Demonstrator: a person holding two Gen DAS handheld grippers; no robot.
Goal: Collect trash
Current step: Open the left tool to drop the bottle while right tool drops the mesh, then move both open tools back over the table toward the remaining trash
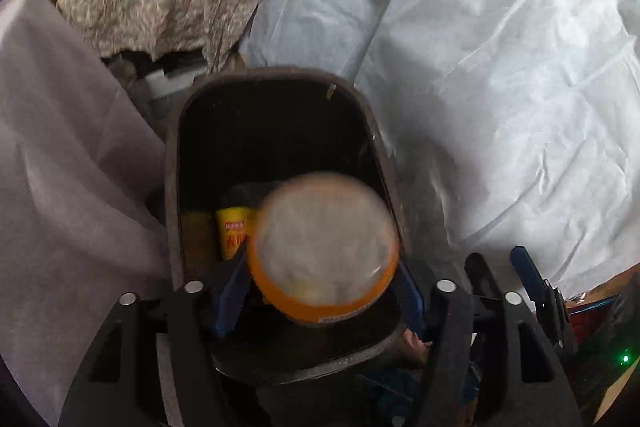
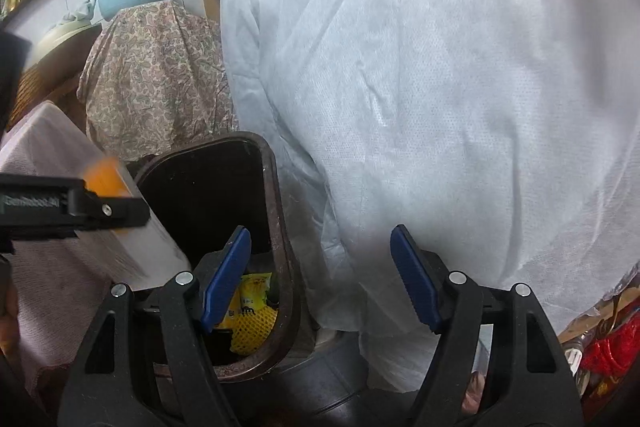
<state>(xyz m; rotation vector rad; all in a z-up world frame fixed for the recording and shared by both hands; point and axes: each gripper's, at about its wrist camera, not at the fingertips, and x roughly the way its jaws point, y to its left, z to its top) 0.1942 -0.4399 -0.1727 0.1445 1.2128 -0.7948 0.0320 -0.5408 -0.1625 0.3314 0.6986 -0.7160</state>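
The left gripper was spread around an orange-rimmed cup, contact unclear. The right gripper was held wide, empty. Yellow packets were seen in the dark bin, at six o'clock.

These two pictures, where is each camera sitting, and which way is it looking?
Left wrist view: sits on the left gripper, looking steeply down into the dark bin; its blue pads flank a blurred orange-rimmed tub.
Right wrist view: sits on the right gripper, looking slantwise down past the bin at a white cover; its own open fingers show, holding nothing.
Shared: the bin, yellow packets inside, the floral cloth; each view catches the other gripper.
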